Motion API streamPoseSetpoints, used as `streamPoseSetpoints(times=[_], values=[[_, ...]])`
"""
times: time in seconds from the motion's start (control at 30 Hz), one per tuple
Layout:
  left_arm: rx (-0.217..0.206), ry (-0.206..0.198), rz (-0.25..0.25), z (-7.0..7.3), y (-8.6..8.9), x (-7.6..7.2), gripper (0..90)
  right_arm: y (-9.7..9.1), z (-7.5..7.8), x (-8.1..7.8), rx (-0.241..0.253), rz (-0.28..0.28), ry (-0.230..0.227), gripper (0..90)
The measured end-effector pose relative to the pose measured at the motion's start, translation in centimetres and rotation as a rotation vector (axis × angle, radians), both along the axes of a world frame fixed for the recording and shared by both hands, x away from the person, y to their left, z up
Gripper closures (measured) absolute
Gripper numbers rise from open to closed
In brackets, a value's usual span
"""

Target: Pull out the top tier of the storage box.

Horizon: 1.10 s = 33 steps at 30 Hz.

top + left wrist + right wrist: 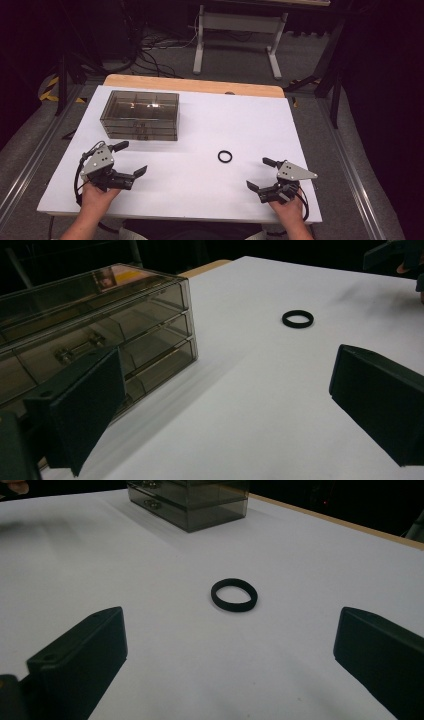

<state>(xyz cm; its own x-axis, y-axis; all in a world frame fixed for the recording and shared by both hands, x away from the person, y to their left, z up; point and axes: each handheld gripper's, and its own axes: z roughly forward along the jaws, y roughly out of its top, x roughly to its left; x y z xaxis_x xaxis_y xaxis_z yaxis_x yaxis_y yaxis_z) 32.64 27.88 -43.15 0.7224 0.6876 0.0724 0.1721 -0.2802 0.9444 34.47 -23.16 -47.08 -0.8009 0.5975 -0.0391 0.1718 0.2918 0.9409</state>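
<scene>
Both grippers — left (131, 159), right (261, 173) — rest low, fingers spread, flanking the ring (225, 156).

No readable text, label, brand, number or sign on anything in view.

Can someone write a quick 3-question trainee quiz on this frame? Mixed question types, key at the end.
1. True or false: the black ring lies flat on the white table, apart from both hand-held grippers.
2. Which hand-held gripper is nearer the smoky drawer box? A) the left hand-held gripper B) the right hand-held gripper
3. Fill in: the jaws of both hand-held grippers stand ____.

Key:
1. True; nothing touches the ring.
2. A; the box sits just beyond it at the table's far left.
3. Open, with nothing held between them.
</scene>
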Motion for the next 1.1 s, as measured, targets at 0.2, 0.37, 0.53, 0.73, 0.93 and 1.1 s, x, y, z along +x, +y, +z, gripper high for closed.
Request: streamPoseSetpoints(times=[0.2, 0.37, 0.53, 0.73, 0.93, 1.1], values=[[0.019, -0.001, -0.008, 0.6, -0.2, 0.8, 3.0, 0.0, 0.0, 0.0, -0.008, 0.001, -0.001, 1.4], [0.021, -0.005, -0.014, 1.3, -0.2, 1.4, 3.1, 0.1, -0.1, 0.0, -0.007, 0.004, 0.001, 1.4], [0.04, -0.003, -0.02, 1.7, -0.4, 2.1, 3.1, 0.1, -0.1, 0.0, -0.006, 0.008, 0.0, 1.4], [0.028, -0.017, -0.019, 2.3, -0.7, 2.8, 3.1, 0.1, -0.1, 0.0, -0.01, 0.007, 0.002, 1.4], [0.033, -0.012, -0.028, 2.6, -1.0, 3.5, 2.8, 0.1, -0.1, 0.0, -0.011, 0.01, 0.003, 1.4], [0.057, -0.004, -0.033, 2.8, -1.3, 3.7, 1.9, 0.1, -0.1, 0.0, -0.01, 0.013, 0.004, 1.4]])
